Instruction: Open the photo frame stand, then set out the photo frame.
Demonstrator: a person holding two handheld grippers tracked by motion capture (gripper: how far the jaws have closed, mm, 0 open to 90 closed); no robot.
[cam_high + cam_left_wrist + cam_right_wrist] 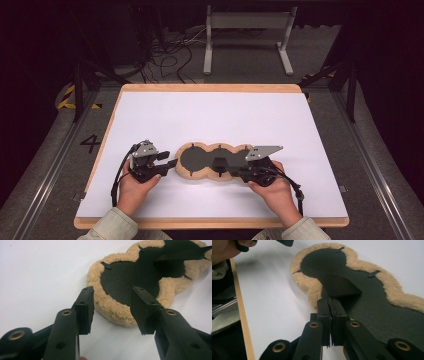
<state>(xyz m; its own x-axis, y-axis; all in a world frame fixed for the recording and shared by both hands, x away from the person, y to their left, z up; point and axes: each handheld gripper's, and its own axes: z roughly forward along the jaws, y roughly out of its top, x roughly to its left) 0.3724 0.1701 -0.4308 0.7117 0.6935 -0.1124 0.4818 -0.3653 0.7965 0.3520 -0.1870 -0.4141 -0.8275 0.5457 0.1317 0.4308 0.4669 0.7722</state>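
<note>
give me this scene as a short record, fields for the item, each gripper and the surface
item: three-lobed fleece pad, tan fleece rim, black inner face up, lying flat
flap: black flap of the inner face, lifted off the pad
left gripper: jaws apart, at the pad's left end, pads not pressing on it
right gripper: jaws shut on the black flap
surface: white sheet on a wood-edged table
hands: one on each gripper, sleeves at the near edge

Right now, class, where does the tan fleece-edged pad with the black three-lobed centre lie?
In the high view the fleece-edged pad lies on the white table, near its front edge, between the left gripper and the right gripper.
</note>
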